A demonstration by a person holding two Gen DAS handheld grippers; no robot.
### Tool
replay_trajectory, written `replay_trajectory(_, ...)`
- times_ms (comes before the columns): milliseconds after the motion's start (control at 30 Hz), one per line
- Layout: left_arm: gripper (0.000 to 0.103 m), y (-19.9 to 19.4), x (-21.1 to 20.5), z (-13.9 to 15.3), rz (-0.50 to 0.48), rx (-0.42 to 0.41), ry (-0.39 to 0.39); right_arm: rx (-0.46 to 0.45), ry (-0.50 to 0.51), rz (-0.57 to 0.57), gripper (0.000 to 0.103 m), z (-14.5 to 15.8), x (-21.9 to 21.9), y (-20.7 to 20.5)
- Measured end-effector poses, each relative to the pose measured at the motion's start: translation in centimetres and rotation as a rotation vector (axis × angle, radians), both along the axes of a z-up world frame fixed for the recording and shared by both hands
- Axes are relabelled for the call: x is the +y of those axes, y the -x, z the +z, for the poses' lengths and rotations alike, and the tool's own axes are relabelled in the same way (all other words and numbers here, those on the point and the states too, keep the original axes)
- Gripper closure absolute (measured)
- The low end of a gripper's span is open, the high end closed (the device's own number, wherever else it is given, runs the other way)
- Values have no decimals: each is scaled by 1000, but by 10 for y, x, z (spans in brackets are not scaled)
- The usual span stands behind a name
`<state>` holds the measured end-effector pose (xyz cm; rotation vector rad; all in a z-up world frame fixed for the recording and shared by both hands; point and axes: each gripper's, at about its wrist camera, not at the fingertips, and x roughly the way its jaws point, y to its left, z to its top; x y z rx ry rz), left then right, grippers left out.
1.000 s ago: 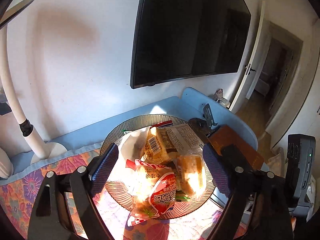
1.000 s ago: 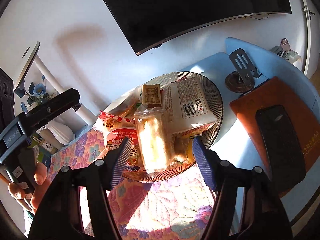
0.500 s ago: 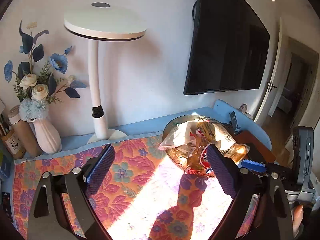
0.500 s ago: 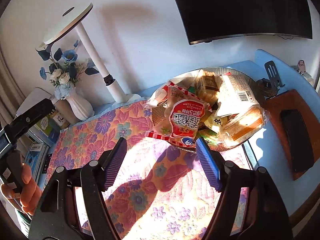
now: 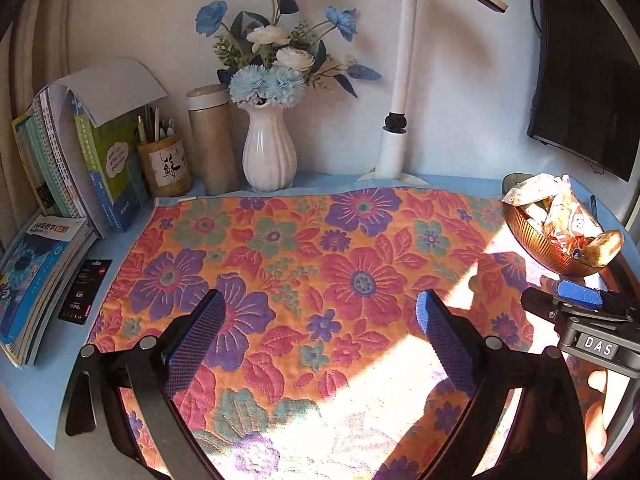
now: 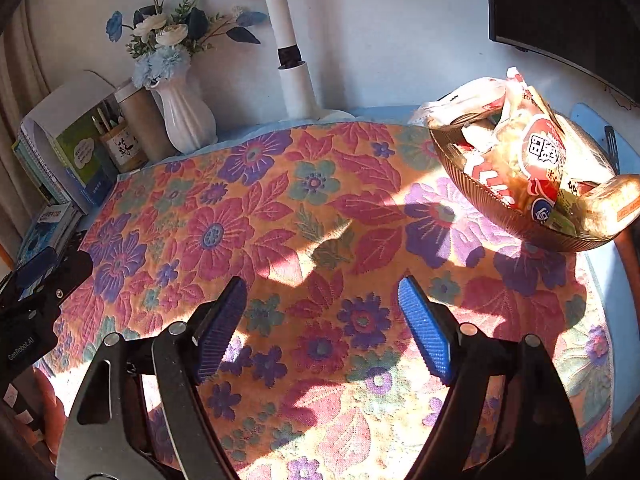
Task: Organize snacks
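- Here the left gripper (image 5: 318, 340) hangs over the floral cloth (image 5: 320, 248), low in the frame of the left wrist view; its blue pads (image 5: 196, 336) stand wide apart, having just been opening, with only cloth between them.
- The right gripper (image 6: 320, 326) sits low and central in the right wrist view, also above the cloth (image 6: 280, 208); its jaws have just been opening too and now gape, with nothing between the pads (image 6: 426, 332).
- The snacks (image 6: 532, 152) are heaped in a ribbed amber bowl (image 6: 492, 204) at the upper right of the right wrist view, on the cloth's far right corner; a red-and-white packet lies on top and a golden wrapped bun hangs over the rim at the right.
- In the left wrist view the bowl (image 5: 540, 240) is small at the right edge, well apart from both grippers.
- Sunlight falls across the cloth and the bowl, with dark shadows beside them.
- Along the wall at the top stand a white vase (image 5: 270, 152) of blue and white flowers, a lamp stem (image 5: 400, 80), a beige flask (image 5: 212, 140) and a pen pot (image 5: 166, 164).
- Books (image 5: 76, 160) stand and lie at the left edge.
- A dark screen (image 6: 568, 4) fills the upper right corner.
- Fingers of a hand (image 5: 598, 412) show at the lower right of the left wrist view, holding the other gripper's handle.
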<state>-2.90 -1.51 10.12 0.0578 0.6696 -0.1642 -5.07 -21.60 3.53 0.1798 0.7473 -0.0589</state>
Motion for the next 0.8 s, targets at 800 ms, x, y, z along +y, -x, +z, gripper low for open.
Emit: replay_trajectory(800,5,-23,11,-65,108,49,-31,15,182,-69,13,-40,21,-15)
